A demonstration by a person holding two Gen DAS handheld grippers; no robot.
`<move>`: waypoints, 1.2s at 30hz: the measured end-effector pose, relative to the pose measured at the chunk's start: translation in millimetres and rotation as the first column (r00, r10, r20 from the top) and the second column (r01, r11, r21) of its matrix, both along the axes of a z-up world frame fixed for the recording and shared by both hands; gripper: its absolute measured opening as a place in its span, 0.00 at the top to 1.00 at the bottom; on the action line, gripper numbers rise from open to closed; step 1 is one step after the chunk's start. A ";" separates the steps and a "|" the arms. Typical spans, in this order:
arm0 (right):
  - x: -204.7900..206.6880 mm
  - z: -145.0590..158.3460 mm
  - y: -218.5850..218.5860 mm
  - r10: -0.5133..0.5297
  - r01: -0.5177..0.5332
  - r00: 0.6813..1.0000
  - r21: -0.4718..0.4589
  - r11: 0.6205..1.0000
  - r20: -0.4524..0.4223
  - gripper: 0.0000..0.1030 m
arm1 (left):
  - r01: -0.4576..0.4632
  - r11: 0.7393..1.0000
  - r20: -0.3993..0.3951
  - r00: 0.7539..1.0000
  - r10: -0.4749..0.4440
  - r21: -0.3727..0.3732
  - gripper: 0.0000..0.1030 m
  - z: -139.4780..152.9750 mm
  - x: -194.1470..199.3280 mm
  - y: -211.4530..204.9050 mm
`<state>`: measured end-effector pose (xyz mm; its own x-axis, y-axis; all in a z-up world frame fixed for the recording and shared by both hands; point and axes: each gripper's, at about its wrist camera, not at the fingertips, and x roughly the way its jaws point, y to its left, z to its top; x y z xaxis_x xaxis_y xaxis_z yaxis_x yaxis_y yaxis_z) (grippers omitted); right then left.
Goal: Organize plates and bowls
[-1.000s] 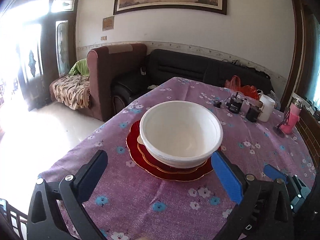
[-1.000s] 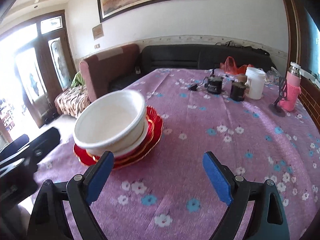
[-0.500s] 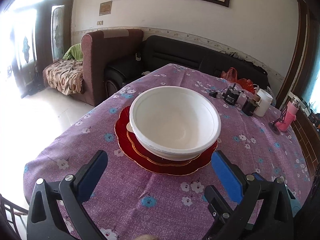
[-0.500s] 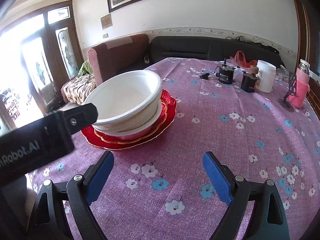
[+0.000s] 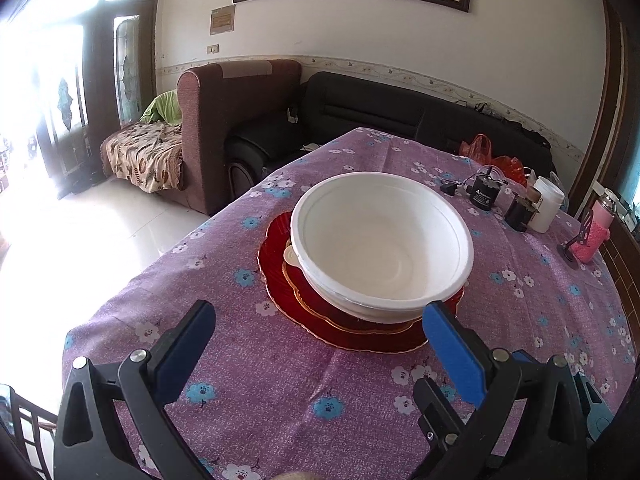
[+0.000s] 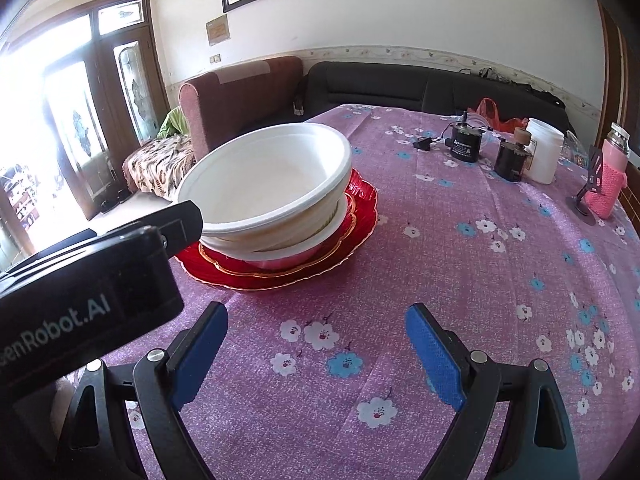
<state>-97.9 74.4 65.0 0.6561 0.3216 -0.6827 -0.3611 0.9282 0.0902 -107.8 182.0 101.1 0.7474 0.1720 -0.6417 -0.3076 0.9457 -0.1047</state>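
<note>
A large white bowl (image 5: pixel 380 240) sits nested in a smaller bowl on red plates (image 5: pixel 280 280) on the purple flowered tablecloth (image 5: pixel 260 392). The stack also shows in the right wrist view: the bowl (image 6: pixel 268 176) over the red plates (image 6: pixel 356 220). My left gripper (image 5: pixel 320 344) is open and empty, just in front of the stack. Its body (image 6: pixel 88 300) shows at the left of the right wrist view. My right gripper (image 6: pixel 316 348) is open and empty over bare cloth, to the right of the stack and nearer than it.
At the table's far right stand a black motor (image 6: pixel 464 144), a dark jar (image 6: pixel 510 162), a white container (image 6: pixel 542 156), a pink bottle (image 6: pixel 608 180) and a red bag (image 6: pixel 492 114). Sofas (image 5: pixel 240 120) stand beyond the table's far edge.
Both grippers have shifted around the stack; the left gripper's body has come further into the right wrist view. The bowls and plates have not moved. Both stay open.
</note>
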 end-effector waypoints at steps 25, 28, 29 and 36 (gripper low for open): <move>29.6 8.3 24.8 0.015 -0.016 1.000 -0.051 0.999 -0.022 0.09 | -0.044 0.997 -0.038 0.998 0.041 -0.063 0.00 -2.3 33.7 33.2; 32.0 10.1 27.3 0.010 -0.011 1.000 -0.055 0.998 -0.019 0.09 | -0.044 0.997 -0.049 0.998 0.041 -0.069 0.00 -6.4 36.2 36.8; 32.5 10.1 28.4 0.010 -0.011 1.000 -0.059 0.998 -0.019 0.09 | -0.045 0.996 -0.052 0.998 0.041 -0.071 0.00 -7.0 37.0 37.6; 36.1 7.6 32.0 0.004 -0.006 1.000 -0.073 0.997 -0.028 0.09 | -0.049 0.995 -0.064 0.997 0.043 -0.088 0.00 -11.1 39.6 42.8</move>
<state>-61.8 106.4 72.6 0.6351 0.2733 -0.7225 -0.3638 0.9309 0.0323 -68.1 224.8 90.0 0.6985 0.1449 -0.7008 -0.3590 0.9181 -0.1680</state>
